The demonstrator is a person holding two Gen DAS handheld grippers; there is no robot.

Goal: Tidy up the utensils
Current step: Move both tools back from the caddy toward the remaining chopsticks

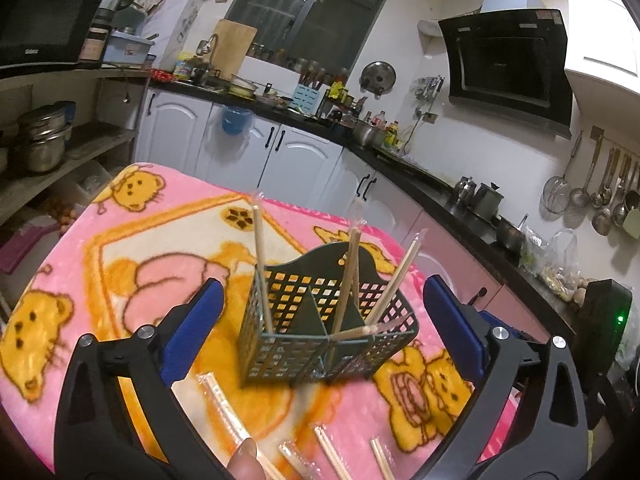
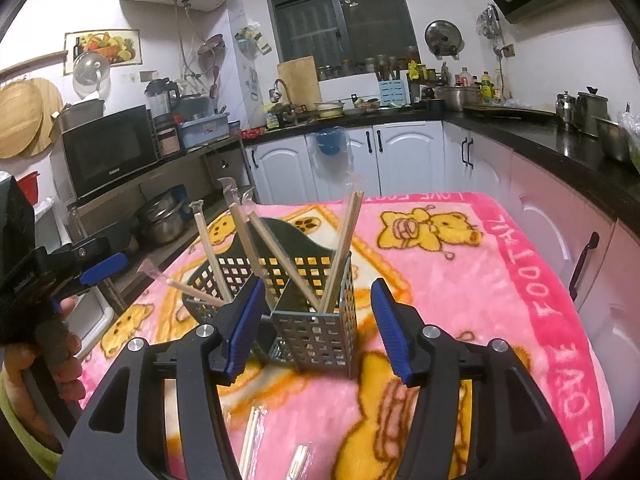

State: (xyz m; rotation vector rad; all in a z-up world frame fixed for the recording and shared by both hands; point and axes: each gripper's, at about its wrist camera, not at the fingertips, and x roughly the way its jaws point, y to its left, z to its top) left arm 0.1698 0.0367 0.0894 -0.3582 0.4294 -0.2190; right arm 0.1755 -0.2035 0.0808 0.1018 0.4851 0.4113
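A: Chopsticks point(image 1: 352, 280), wrapped pairs: where held?

B: Several upright in the perforated caddy point(image 1: 320, 344), just ahead of the left claw point(image 1: 320, 332); loose ones point(image 1: 240, 428) lie under it on the pink blanket point(image 1: 160, 216) over the bench.

A: Claws?

B: Left spread wide, empty. Right claw point(image 2: 320, 328) parted, nothing pinched, caddy corner between its pads.

A home kitchen — range hood point(image 1: 508, 68), microwave point(image 2: 110, 152), white cabinets point(image 2: 404, 160), ladles point(image 1: 600, 188) hung on the wall.
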